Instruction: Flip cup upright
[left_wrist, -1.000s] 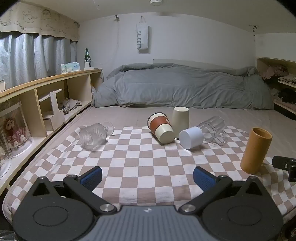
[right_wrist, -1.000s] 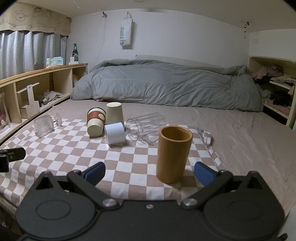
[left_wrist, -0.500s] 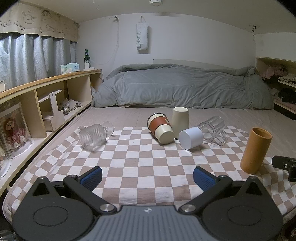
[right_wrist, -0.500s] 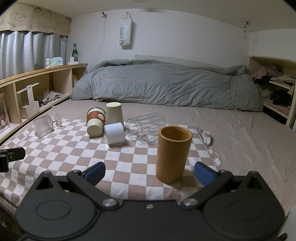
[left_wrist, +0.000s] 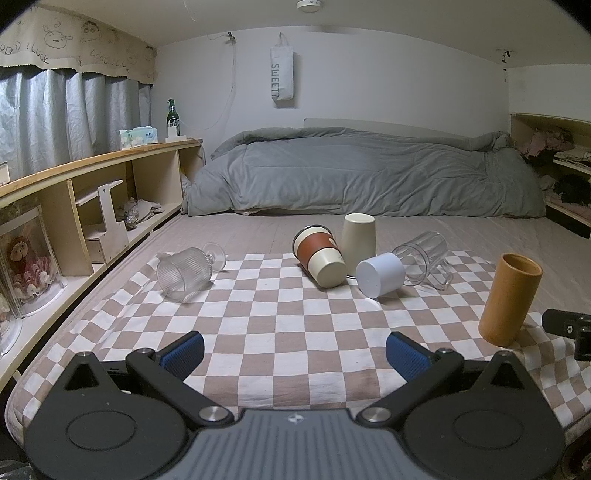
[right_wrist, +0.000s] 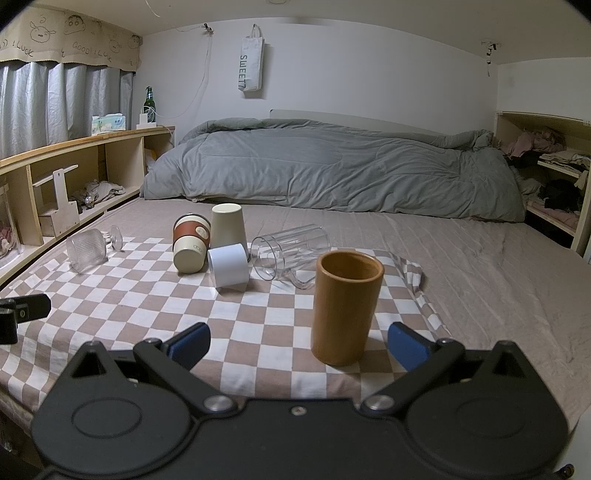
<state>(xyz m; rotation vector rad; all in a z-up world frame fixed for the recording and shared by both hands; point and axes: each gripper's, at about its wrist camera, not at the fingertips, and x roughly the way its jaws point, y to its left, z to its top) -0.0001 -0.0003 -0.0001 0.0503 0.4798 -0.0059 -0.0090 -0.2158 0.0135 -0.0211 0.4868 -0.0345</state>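
Observation:
Several cups sit on a checkered cloth (left_wrist: 280, 317) on the bed. An orange cup (right_wrist: 345, 308) stands upright just ahead of my right gripper (right_wrist: 297, 341), which is open and empty; it also shows in the left wrist view (left_wrist: 509, 299). A white cup (left_wrist: 380, 275), a brown-sleeved cup (left_wrist: 319, 256), a clear mug (left_wrist: 423, 258) and a ribbed glass (left_wrist: 186, 273) lie on their sides. A cream cup (left_wrist: 358, 236) stands upside down. My left gripper (left_wrist: 293, 354) is open and empty near the cloth's front edge.
A grey duvet (left_wrist: 362, 173) is heaped at the back of the bed. Wooden shelves (left_wrist: 92, 206) run along the left wall. A shelf with clothes (right_wrist: 550, 166) is at the right. The right gripper's tip (left_wrist: 569, 326) shows at the left view's right edge.

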